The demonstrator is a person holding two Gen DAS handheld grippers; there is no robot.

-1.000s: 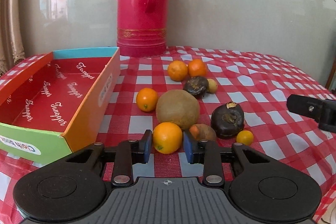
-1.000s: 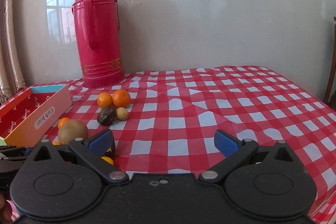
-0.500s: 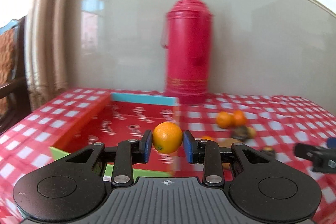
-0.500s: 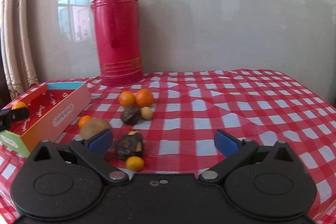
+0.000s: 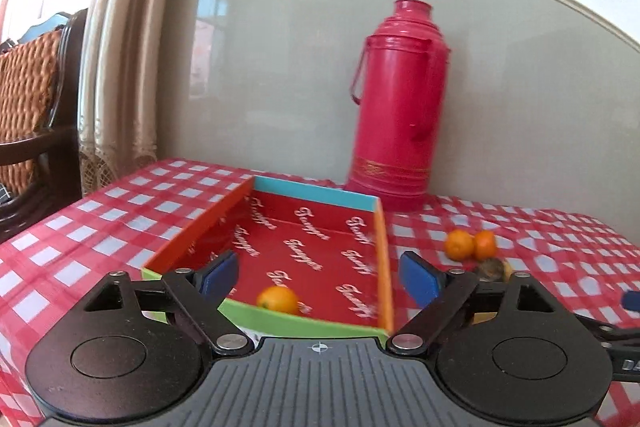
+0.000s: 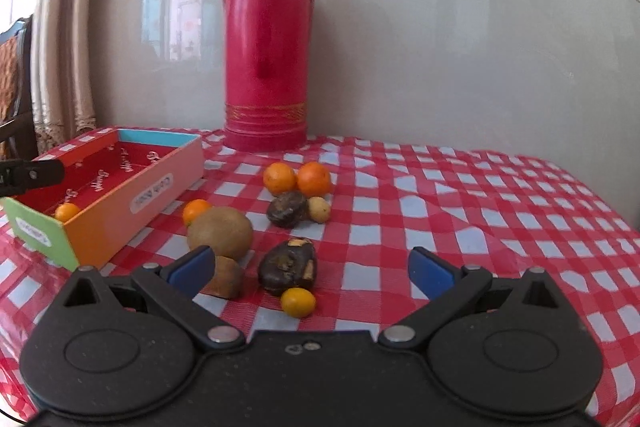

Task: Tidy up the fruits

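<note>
My left gripper [image 5: 320, 273] is open and empty, above the near end of the red cardboard box [image 5: 384, 259]. An orange [image 5: 278, 299] lies inside the box by its green front wall; it also shows in the right wrist view [image 6: 67, 211]. My right gripper [image 6: 310, 269] is open and empty, just in front of a fruit pile: a dark fruit [image 6: 289, 265], a small yellow fruit [image 6: 298, 302], a brown round fruit [image 6: 220, 233], a brown piece [image 6: 226, 277], and two oranges [image 6: 298, 179] further back.
A tall red thermos [image 6: 266, 47] stands at the back of the checked table [image 6: 480, 227]. A second dark fruit [image 6: 286, 209] and a pale small fruit [image 6: 319, 209] lie mid-table. An orange [image 6: 195, 209] sits beside the box [image 6: 132, 195]. A wicker chair [image 5: 28, 99] is left.
My left gripper carried the orange from the pile to over the box, opened, and the orange now lies inside. My right gripper moved closer to the fruit pile.
</note>
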